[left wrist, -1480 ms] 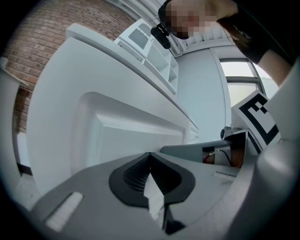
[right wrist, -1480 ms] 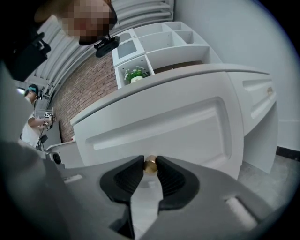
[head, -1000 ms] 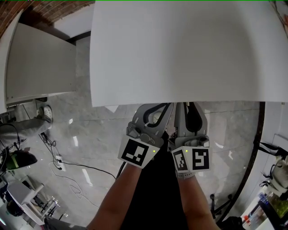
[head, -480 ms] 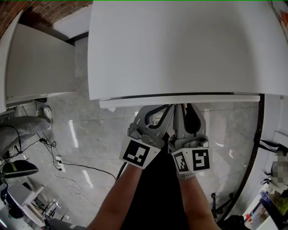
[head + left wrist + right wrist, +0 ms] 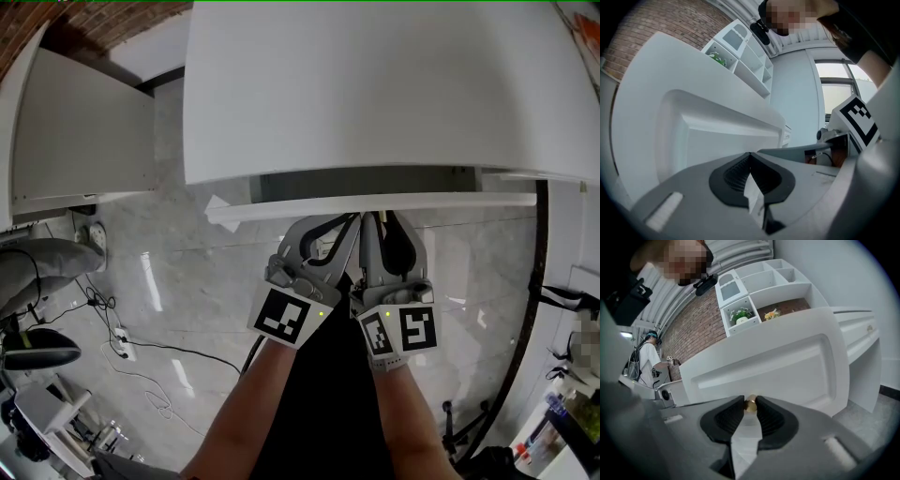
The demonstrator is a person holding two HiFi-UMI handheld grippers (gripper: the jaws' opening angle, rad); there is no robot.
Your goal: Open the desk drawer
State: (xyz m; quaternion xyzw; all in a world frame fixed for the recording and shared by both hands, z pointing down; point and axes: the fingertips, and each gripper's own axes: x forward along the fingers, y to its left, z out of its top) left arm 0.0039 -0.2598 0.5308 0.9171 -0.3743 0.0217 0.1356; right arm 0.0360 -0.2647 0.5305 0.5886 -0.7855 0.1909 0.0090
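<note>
The white desk top (image 5: 375,84) fills the upper head view. Below its near edge the white drawer front (image 5: 375,204) stands pulled out, with a dark gap (image 5: 366,181) behind it. In the right gripper view my right gripper (image 5: 750,403) is shut on the small brass knob (image 5: 750,404) of the drawer front (image 5: 787,362). My left gripper (image 5: 750,154) sits just left of it against the same panel (image 5: 726,136), shut, with its tips meeting and nothing seen between them. From the head view both grippers' tips, left (image 5: 321,232) and right (image 5: 389,230), tuck under the drawer front.
A second white desk (image 5: 75,131) stands at the left. Cables (image 5: 131,349) and a power strip lie on the marble floor. A black curved tube (image 5: 536,281) runs down the right. A white shelf unit with plants (image 5: 754,291) stands behind the desk; a person (image 5: 646,363) stands at far left.
The drawer front has slid out from under the desk top toward me, opening a dark gap behind it. Both grippers have come back with it.
</note>
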